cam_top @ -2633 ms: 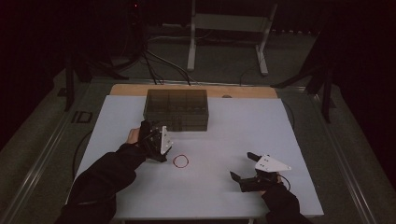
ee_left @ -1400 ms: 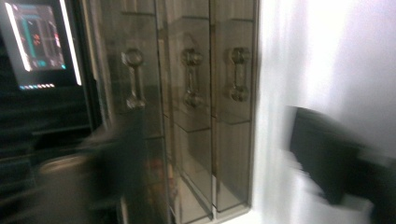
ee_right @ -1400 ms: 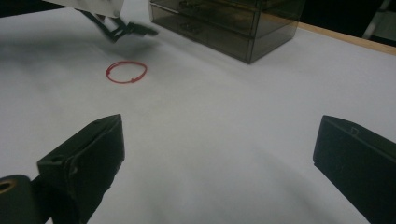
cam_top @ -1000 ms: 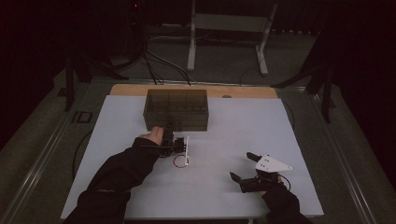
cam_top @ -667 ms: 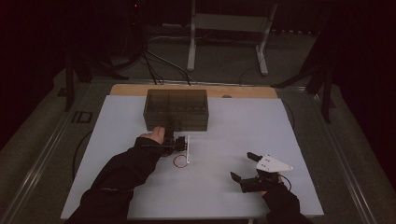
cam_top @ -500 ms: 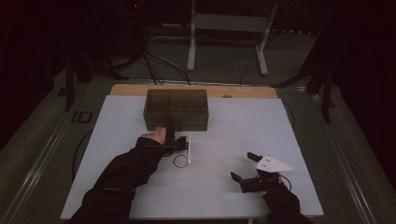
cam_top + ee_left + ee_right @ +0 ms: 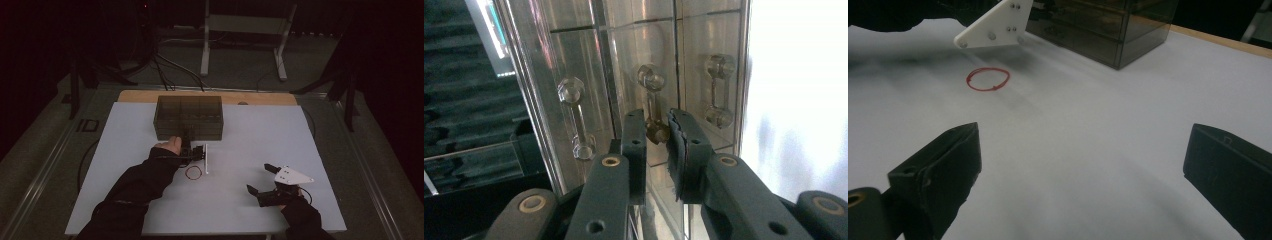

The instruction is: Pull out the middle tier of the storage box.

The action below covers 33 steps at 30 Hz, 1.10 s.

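Left gripper [image 7: 656,131] now at the drawer box [image 7: 189,116], jaws just closing onto a middle drawer handle [image 7: 653,107]; pull looks next. Right gripper [image 7: 1083,165] idle, jaws wide, empty. Red rubber band [image 7: 193,173] on table [image 7: 260,145].

A red rubber band [image 7: 193,173] is laid flat on the white tabletop [image 7: 250,145], near its middle and toward the near edge. A bare wooden strip [image 7: 260,98] is exposed along the far edge of the tabletop. Beyond that edge, a white metal stand [image 7: 245,30] and dark cables [image 7: 165,65] are seen on the floor.
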{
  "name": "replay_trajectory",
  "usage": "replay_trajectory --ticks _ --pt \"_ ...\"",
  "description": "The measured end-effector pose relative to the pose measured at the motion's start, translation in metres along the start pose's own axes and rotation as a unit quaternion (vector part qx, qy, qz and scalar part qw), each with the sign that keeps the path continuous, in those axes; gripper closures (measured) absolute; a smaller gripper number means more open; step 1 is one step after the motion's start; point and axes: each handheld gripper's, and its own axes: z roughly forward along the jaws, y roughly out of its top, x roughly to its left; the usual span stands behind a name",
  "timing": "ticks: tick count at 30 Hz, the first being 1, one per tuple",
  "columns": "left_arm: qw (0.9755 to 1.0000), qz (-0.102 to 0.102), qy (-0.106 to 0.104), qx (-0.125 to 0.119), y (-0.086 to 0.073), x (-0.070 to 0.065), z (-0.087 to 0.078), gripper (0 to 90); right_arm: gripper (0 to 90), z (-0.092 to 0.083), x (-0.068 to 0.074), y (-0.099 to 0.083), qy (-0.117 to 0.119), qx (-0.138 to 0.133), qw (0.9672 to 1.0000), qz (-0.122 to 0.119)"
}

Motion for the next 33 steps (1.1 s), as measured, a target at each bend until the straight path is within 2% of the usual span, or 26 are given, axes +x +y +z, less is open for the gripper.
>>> replay_trajectory --ticks 5,10,12,14,16,17,18,20,27,28,29,31,33 --pt "1.0 0.004 -0.009 0.0 0.0 0.003 0.0 80.7 2.3 0.0 0.0 0.0 0.001 0.0 1.0 0.0" --pt "1.0 0.007 -0.007 -0.001 0.0 0.003 -0.001 81.2 2.4 0.0 -0.001 0.0 0.0 -0.002 1.0 0.004" --pt "1.0 -0.003 -0.007 -0.001 0.0 0.002 -0.002 81.4 2.3 0.0 -0.001 0.0 0.001 -0.002 1.0 0.005" --pt "1.0 0.005 -0.007 -0.002 0.0 0.004 -0.004 81.4 2.4 0.0 -0.001 0.0 0.0 -0.004 1.0 0.003" --pt "1.0 0.005 -0.006 -0.004 -0.001 0.004 -0.006 81.5 2.3 0.0 0.0 0.0 0.0 -0.001 1.0 0.004" --pt "1.0 -0.002 -0.008 -0.004 -0.001 0.004 -0.007 81.5 2.3 0.0 -0.001 0.0 0.0 -0.001 1.0 0.004" --pt "0.9999 0.005 -0.008 -0.004 -0.001 0.004 -0.008 81.4 2.3 0.0 -0.001 0.0 0.001 -0.003 1.0 0.005" --pt "0.9999 0.002 -0.01 -0.008 -0.002 0.003 -0.011 81.4 2.4 0.0 -0.001 0.001 0.0 -0.004 1.0 0.003" --pt "0.9998 0.011 -0.012 -0.011 -0.002 -0.002 -0.021 81.2 2.4 0.0 -0.001 0.0 0.001 -0.002 1.0 0.004" --pt "0.9998 0.006 -0.011 -0.012 -0.003 -0.003 -0.022 81.3 2.3 0.0 -0.001 0.0 0.001 -0.002 1.0 0.004" --pt "0.9998 0.013 -0.012 -0.01 -0.003 -0.002 -0.023 81.2 2.3 0.0 -0.001 0.0 0.001 -0.003 1.0 0.005" --pt "0.9998 -0.003 -0.015 -0.014 -0.003 -0.004 -0.024 81.2 2.4 0.0 -0.001 0.001 0.001 -0.004 1.0 0.005" --pt "0.9998 0.006 -0.014 -0.014 -0.003 -0.003 -0.024 81.2 2.3 0.001 -0.001 0.0 0.001 -0.001 1.0 0.005"
